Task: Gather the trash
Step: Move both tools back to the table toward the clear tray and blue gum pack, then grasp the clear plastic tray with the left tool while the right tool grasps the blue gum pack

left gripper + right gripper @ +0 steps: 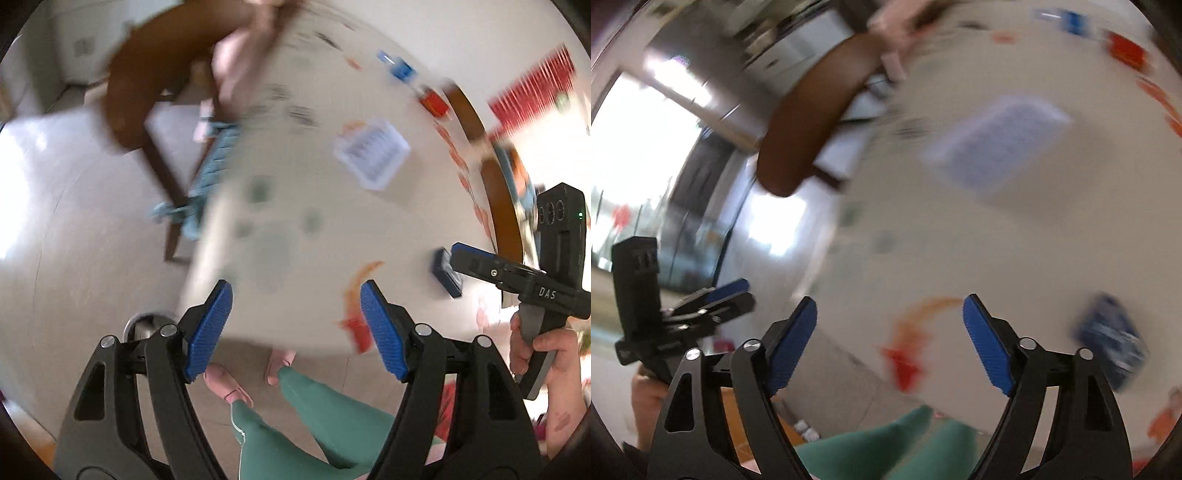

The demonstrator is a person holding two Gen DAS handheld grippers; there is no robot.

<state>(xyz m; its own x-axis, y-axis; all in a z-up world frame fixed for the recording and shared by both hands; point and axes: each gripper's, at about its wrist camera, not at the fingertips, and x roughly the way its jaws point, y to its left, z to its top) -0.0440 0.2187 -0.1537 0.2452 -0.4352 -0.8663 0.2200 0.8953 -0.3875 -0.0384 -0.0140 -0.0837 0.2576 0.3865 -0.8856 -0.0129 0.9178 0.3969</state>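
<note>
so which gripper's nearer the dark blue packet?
Right. The right gripper hangs above the table with the packet just beside its finger; the left gripper is farther off, on the right gripper's other side.

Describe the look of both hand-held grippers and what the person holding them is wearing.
Each hand-held gripper, left and right, has a black frame with silver pivot bolts and cut-out arms, ending in two fingers faced with ribbed blue pads. The left wrist view shows the right unit's black body marked "DAS", with a small green light and a grey grip. The person wears green trousers and pink slippers.
</note>
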